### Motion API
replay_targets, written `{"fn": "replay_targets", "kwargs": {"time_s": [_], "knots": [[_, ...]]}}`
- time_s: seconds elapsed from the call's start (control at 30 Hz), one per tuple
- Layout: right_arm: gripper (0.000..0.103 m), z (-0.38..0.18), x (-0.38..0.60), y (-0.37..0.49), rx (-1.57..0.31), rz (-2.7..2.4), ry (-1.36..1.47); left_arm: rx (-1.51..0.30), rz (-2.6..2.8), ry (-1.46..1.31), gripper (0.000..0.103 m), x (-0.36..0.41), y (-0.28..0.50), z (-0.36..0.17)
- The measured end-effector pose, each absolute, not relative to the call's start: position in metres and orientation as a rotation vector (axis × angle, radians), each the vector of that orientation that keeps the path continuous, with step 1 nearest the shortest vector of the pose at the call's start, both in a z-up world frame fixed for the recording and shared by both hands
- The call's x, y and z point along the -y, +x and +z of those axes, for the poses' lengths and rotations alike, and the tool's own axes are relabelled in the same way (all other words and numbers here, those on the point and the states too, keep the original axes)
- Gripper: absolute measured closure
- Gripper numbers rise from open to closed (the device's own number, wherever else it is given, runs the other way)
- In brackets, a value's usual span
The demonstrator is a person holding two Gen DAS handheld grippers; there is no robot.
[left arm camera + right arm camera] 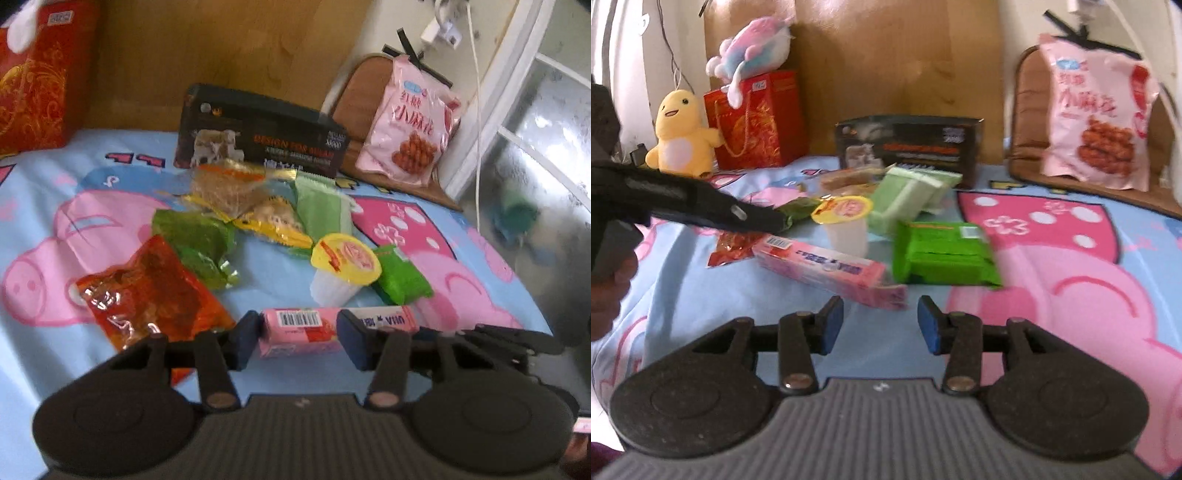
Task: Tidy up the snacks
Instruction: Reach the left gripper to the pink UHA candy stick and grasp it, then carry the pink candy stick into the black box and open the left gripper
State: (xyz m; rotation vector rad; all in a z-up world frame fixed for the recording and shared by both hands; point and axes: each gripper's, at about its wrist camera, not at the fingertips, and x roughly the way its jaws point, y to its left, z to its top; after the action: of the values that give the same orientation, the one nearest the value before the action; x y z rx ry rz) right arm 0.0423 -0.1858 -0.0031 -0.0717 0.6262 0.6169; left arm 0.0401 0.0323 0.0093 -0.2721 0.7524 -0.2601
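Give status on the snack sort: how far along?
Done: nothing visibly; the snacks lie in a loose pile on the sheet. In hand: the left gripper has its jaws at the pink box, with no clear grip yet; the right gripper is open and empty. Left: pink box, orange packet, jelly cup, green pack and the rest.

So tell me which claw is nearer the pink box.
Left. The left claw straddles the pink box, one pad on each side near its barcode end. The right claw sits open just short of the box's other end, not touching it.
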Motion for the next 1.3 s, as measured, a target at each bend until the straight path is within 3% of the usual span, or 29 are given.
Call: {"fn": "replay_targets", "kwargs": {"time_s": [0.13, 0.37, 0.6, 0.87, 1.0, 1.07, 1.1, 1.2, 1.27, 1.3], "knots": [[0.078, -0.003, 0.175, 0.045, -0.621, 0.616, -0.101, -0.760, -0.265, -0.277, 0.062, -0.039, 0.025, 0.022], [0.078, 0.028, 0.198, 0.040, -0.596, 0.795, -0.038, -0.649, -0.293, -0.310, 0.062, -0.053, 0.025, 0.074], [0.078, 0.067, 0.183, 0.115, -0.483, 0.758, 0.002, -0.512, -0.245, -0.260, 0.062, -0.051, 0.125, 0.120], [0.078, 0.067, 0.158, 0.222, -0.446, 0.656, 0.032, -0.555, -0.153, -0.287, 0.061, -0.060, 0.230, 0.095], [0.074, 0.050, 0.146, 0.251, -0.495, 0.645, -0.014, -0.530, -0.082, -0.264, 0.053, -0.070, 0.244, 0.088], [0.065, 0.045, 0.149, 0.255, -0.495, 0.621, -0.023, -0.450, 0.025, -0.264, 0.040, -0.086, 0.238, 0.089], [0.056, 0.045, 0.157, 0.253, -0.482, 0.604, 0.006, -0.440, 0.067, -0.277, 0.040, -0.094, 0.239, 0.086], [0.045, 0.041, 0.188, 0.254, -0.482, 0.560, 0.162, -0.565, 0.094, -0.361, 0.046, -0.114, 0.253, 0.065], [0.043, 0.034, 0.200, 0.258, -0.531, 0.550, 0.246, -0.650, 0.038, -0.419, 0.062, -0.115, 0.257, 0.048], [0.041, 0.028, 0.204, 0.262, -0.570, 0.557, 0.289, -0.671, 0.018, -0.416, 0.062, -0.110, 0.256, 0.043]]}}
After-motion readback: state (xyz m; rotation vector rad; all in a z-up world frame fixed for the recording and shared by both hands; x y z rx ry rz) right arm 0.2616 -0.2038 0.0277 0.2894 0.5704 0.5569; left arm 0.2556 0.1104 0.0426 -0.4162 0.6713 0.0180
